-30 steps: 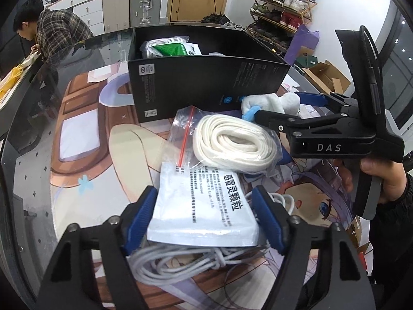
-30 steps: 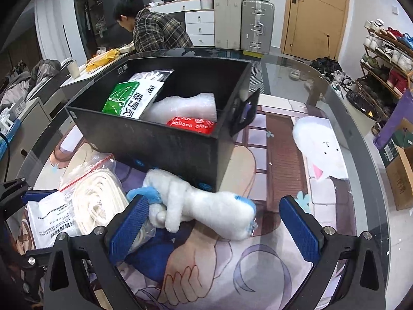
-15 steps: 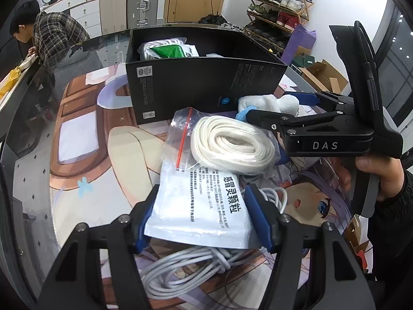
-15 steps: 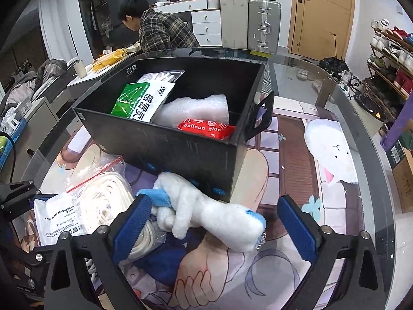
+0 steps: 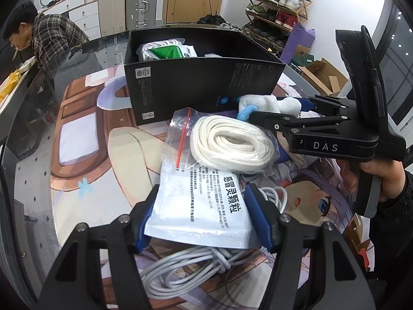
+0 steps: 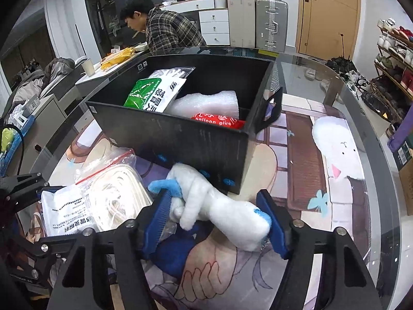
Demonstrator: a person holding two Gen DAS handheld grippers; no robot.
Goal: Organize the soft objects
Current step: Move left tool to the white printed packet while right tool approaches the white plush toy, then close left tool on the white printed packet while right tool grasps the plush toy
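A white medicine packet (image 5: 206, 199) with black print lies on the printed mat, and my left gripper (image 5: 200, 214) is shut on its two sides. Under it sits a coil of grey cable (image 5: 185, 266). Beyond it lies a zip bag of white rope (image 5: 229, 139). My right gripper (image 6: 214, 206) is closing, and both blue pads touch the ends of a white plush toy (image 6: 227, 214) with blue tips, lying against the black box (image 6: 180, 139). The box holds a green-and-white packet (image 6: 155, 90), bubble wrap (image 6: 206, 103) and a red balloon glue pack (image 6: 216, 122).
A person in a plaid shirt (image 6: 165, 31) leans over a counter behind the round glass table (image 6: 374, 180). Suitcases (image 6: 258, 23) and a shoe rack (image 5: 278, 7) stand farther back. The mat to the right of the box is bare.
The right jaws have narrowed from wide apart until both pads reach the plush toy. The left jaws closed a little onto the white packet. Neither hand has shifted.
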